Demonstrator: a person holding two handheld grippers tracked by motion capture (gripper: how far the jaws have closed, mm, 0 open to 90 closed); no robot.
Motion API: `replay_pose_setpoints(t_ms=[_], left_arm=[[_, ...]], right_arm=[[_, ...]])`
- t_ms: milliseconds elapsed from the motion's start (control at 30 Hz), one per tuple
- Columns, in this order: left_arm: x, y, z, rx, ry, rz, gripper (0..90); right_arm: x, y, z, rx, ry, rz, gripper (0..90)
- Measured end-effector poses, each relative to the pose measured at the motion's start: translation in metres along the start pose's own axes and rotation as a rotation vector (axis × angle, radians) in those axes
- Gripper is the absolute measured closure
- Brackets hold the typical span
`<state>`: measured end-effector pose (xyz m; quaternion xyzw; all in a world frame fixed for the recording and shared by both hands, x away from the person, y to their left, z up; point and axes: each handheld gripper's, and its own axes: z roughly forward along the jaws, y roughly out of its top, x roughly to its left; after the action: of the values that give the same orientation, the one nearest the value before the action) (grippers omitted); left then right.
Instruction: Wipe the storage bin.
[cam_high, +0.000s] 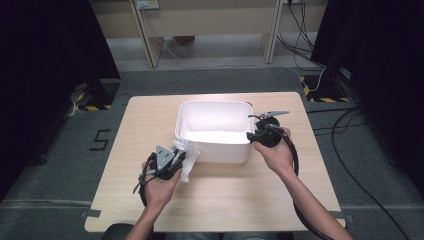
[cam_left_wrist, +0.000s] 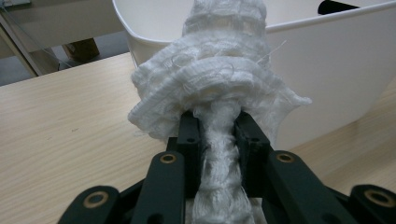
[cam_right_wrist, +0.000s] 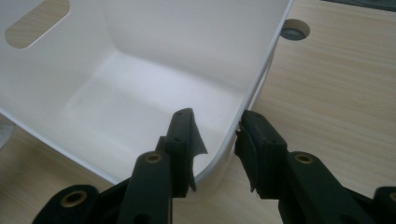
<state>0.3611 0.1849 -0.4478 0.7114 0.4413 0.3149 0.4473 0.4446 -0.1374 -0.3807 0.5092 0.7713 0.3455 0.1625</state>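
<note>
**Cloth in my left jaws, tub corner in my right**

My left gripper (cam_left_wrist: 217, 140) is clenched on a white gauzy cloth (cam_left_wrist: 219, 79). The two black jaws press a twisted strand of it between them, and the rest of the cloth bunches up in a loose, ruffled wad just past the tips. In the high view that same left gripper (cam_high: 176, 161) sits over the near left part of the table, with the cloth (cam_high: 187, 156) spilling out of it toward the tub's near left corner, close enough that I cannot tell whether it touches the wall.

My right gripper (cam_right_wrist: 215, 135) straddles the rim of the white plastic tub (cam_right_wrist: 140, 70) at a rounded corner: one jaw stands inside the wall, the other outside it, and both sit against the plastic, so I am grasping the tub's edge. From above, the right gripper (cam_high: 259, 135) is at the tub's near right corner, my hand behind it.

The tub (cam_high: 215, 150) stands upright near the middle of the light wooden table (cam_high: 225, 200), and I see nothing inside it. An oval handle slot (cam_right_wrist: 37, 23) is cut through its far wall. A round cable hole (cam_right_wrist: 296, 30) sits in the tabletop just beyond the tub.
</note>
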Motion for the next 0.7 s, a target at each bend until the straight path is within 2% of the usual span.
replay_pose_setpoints(t_ms=[700], left_arm=[[0.000,-0.008,0.012,0.029,-0.001,0.003,74.8]], right_arm=[[0.001,-0.001,0.000,-0.003,-0.001,-0.002,65.2]])
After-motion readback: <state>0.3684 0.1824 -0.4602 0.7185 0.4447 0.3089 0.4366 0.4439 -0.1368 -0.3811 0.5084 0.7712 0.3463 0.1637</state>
